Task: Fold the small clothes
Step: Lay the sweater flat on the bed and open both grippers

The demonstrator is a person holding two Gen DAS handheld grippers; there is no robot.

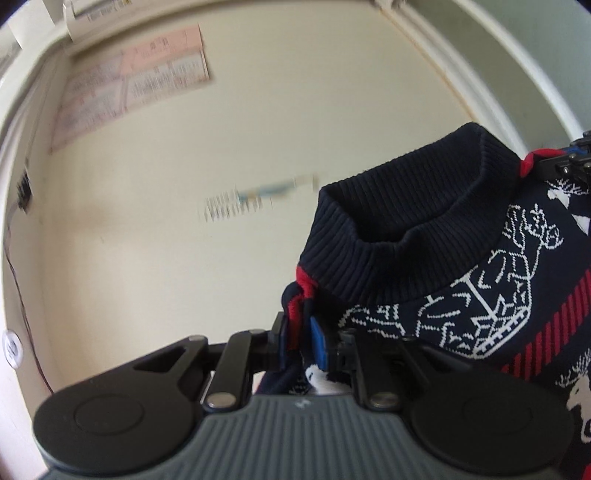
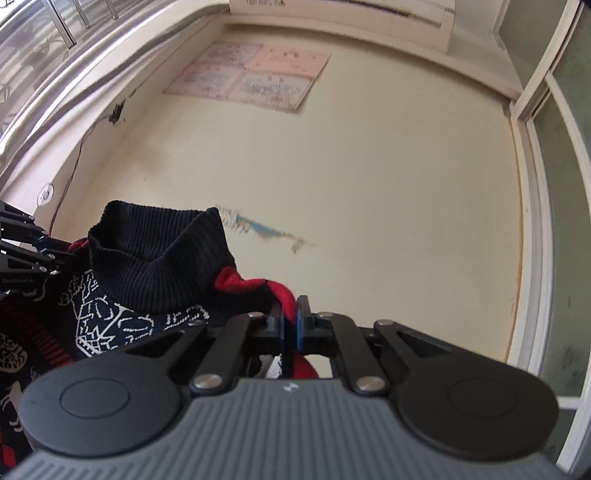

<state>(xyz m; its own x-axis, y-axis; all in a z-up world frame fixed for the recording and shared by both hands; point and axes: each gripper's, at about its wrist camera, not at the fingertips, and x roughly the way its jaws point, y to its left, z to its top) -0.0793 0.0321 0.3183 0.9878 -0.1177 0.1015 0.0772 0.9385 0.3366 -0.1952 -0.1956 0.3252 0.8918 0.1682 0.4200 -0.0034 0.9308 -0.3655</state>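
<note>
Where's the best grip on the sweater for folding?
At the shoulders, either side of the collar, coming in from the outer edges. The left gripper and right gripper already pinch there, so the sweater hangs flat between them.

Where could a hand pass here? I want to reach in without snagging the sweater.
Free: beside the sweater's outer shoulders, toward the wall. Crowded: between the left gripper and right gripper, where the stretched knit and ribbed collar fill the gap.

We see a cream wall [image 2: 369, 184] with pinkish paper sheets [image 2: 255, 75] taped up; an air conditioner [image 2: 340, 18] above, probably; barred window [image 2: 33, 44] at left; white-framed glass door [image 2: 554, 184] at right; daylight.
</note>
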